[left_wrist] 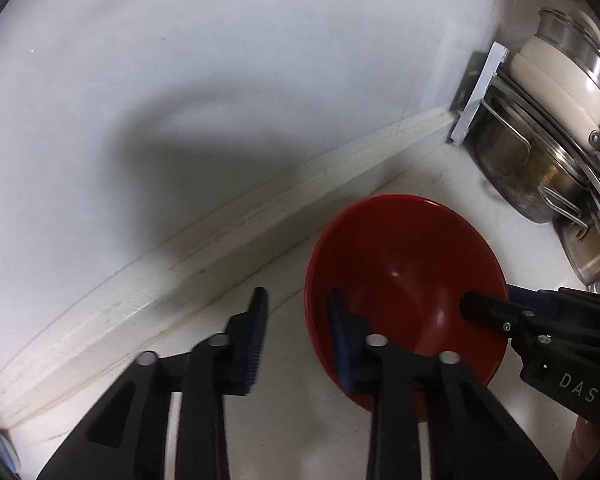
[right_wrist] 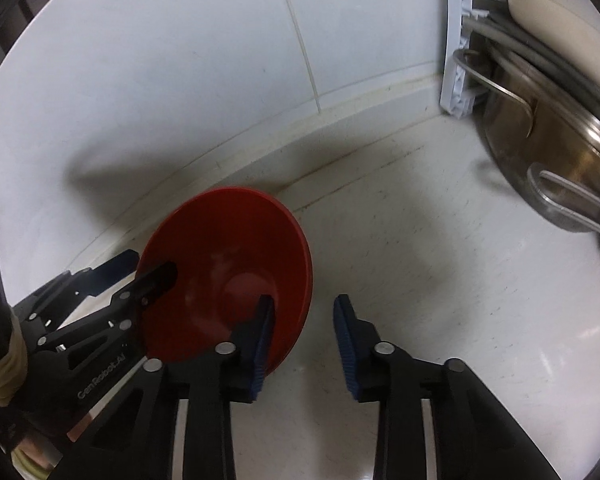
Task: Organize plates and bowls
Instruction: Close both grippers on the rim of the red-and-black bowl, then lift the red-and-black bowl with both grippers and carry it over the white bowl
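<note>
One red bowl [left_wrist: 406, 276] is seen on the white desk [left_wrist: 432, 168], close to the raised ledge at the foot of the wall, and appears tilted; a second rim line along its edge hints at a nested stack, though the number cannot be told for certain. The left gripper [left_wrist: 298, 334] is held with its jaws spread wide: one blue pad sits inside the bowl, the other outside, and the rim between them is not pinched. The right gripper [right_wrist: 304, 338] is likewise held wide open, one pad over the bowl's inner wall, the other above the bare desk, with nothing clasped. Each gripper is seen reaching across the bowl's rim in the other's view. To the right, against the corner, two steel pots [left_wrist: 528, 168] are counted, along with a cream-coloured vessel [left_wrist: 556, 92] stacked above them and a steel lidded pot on top. A white plastic rack [right_wrist: 458, 44] is leaned upright beside them. The wall is faced with pale tiles [right_wrist: 180, 60], crossed by a broad shadow.
</note>
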Demonstrator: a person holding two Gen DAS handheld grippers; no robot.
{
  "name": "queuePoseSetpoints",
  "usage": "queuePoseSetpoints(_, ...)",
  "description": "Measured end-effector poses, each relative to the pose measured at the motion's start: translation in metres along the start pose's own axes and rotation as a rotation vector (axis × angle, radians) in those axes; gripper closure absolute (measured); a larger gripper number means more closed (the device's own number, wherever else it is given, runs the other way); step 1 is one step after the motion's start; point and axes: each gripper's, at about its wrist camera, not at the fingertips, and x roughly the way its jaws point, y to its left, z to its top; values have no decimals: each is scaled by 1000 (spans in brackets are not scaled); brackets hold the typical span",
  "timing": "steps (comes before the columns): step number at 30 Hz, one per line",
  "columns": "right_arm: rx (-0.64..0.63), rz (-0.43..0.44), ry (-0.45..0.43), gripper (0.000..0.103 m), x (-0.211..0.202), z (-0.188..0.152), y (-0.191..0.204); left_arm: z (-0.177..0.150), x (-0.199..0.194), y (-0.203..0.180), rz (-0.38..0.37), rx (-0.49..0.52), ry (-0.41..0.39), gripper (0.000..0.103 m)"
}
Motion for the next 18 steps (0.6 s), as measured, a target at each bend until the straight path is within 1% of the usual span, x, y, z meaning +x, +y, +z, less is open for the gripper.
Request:
queuePoseSetpoints(2, 6, 13, 7, 78, 2, 0, 0, 2, 3, -2, -13, -4, 12, 84)
queuePoseSetpoints(3, 10, 17, 8, 80, 3, 1, 0, 3, 4, -3, -25, -9, 19, 89)
queuePoseSetpoints(4, 14, 24, 9, 83, 3, 1, 0, 3, 4, -3, -33, -11, 27, 91)
queuePoseSetpoints(6, 21, 33, 14, 86, 3, 1, 1, 4, 3, -5, -27, -15, 26, 91)
queuePoseSetpoints(11, 40, 19, 18, 88, 3, 2, 2, 1, -4, -9, -14, -14, 43, 91)
queuePoseSetpoints(14, 65, 24, 26, 90, 1, 3, -1, -2, -16, -13, -2, -8, 36, 91)
queuePoseSetpoints(18, 88, 39, 39, 91, -9, -1, -3, -7, -36, -16, -14, -15, 32, 91)
